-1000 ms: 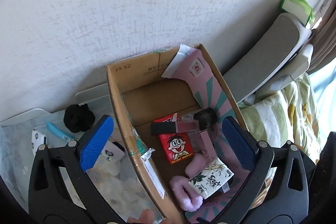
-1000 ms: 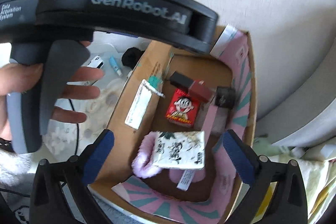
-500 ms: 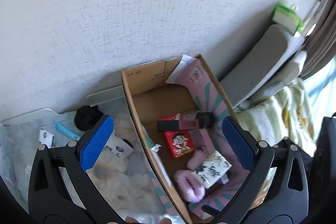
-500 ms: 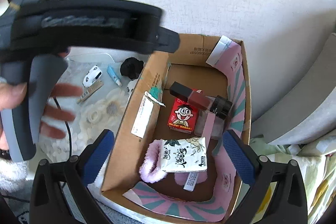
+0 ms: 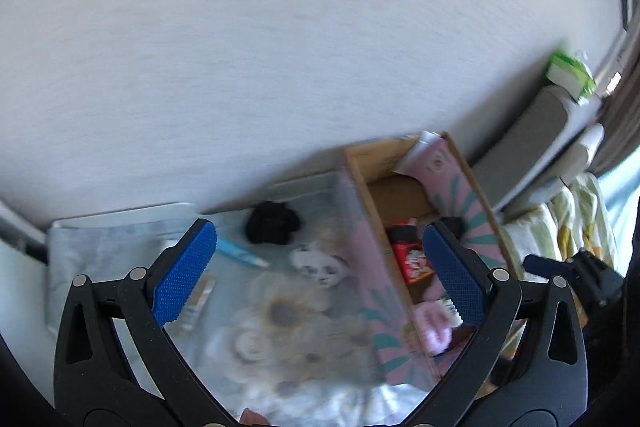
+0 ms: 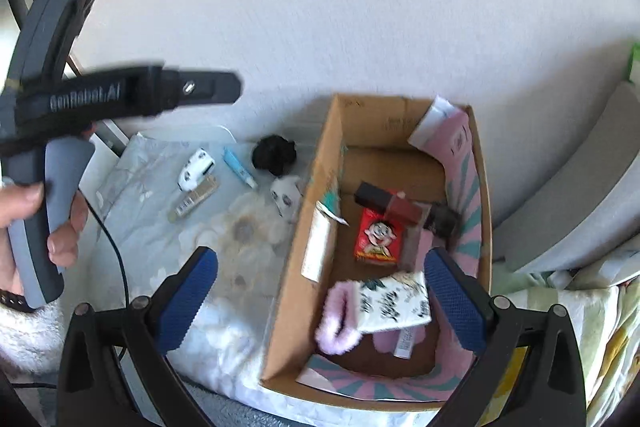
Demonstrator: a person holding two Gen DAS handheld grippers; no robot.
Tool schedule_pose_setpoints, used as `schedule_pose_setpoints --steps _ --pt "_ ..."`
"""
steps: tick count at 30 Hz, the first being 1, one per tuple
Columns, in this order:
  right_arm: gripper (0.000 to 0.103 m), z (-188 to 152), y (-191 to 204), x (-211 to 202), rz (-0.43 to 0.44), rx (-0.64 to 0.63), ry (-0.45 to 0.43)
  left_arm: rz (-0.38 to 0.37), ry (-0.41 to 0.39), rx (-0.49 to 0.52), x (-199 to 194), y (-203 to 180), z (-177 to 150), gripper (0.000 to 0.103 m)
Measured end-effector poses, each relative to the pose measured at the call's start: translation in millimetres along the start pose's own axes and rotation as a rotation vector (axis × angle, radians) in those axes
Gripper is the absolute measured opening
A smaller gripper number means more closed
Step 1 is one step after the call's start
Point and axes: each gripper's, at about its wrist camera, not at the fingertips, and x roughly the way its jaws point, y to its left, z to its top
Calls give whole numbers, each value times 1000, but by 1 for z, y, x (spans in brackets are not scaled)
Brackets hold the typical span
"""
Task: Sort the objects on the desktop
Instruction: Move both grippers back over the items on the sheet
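A cardboard box (image 6: 316, 227) with pink lining stands on the floral-covered desk and holds a red snack packet (image 6: 376, 237), a dark lipstick (image 6: 386, 203), a white tissue pack (image 6: 394, 303) and a pink fluffy item (image 6: 334, 319). Left of the box lie a black scrunchie (image 6: 274, 155), a panda item (image 6: 286, 197), a blue tube (image 6: 239, 173), a white toy car (image 6: 196, 169) and a beige strip (image 6: 192, 203). My left gripper (image 5: 320, 275) is open and empty above the desk. My right gripper (image 6: 320, 295) is open and empty over the box's left wall.
A white wall rises behind the desk. A grey cushion (image 6: 580, 211) and striped bedding (image 6: 560, 307) lie to the right. A green tissue pack (image 5: 568, 73) rests on the cushion. A black cable (image 6: 114, 259) runs along the desk's left side. A hand (image 6: 60, 227) grips the left tool.
The left gripper has swung left, off the box and over the desk items. The right gripper has pulled back and up, so the box looks smaller. Both stayed open.
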Motion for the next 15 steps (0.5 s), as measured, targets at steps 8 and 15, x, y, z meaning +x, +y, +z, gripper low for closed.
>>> schedule_pose_setpoints --steps 8,15 --pt "103 37 40 4 19 -37 -33 33 -20 -113 -21 85 -4 103" --pt "103 72 74 34 14 -62 -8 128 7 -127 -14 145 -10 103"
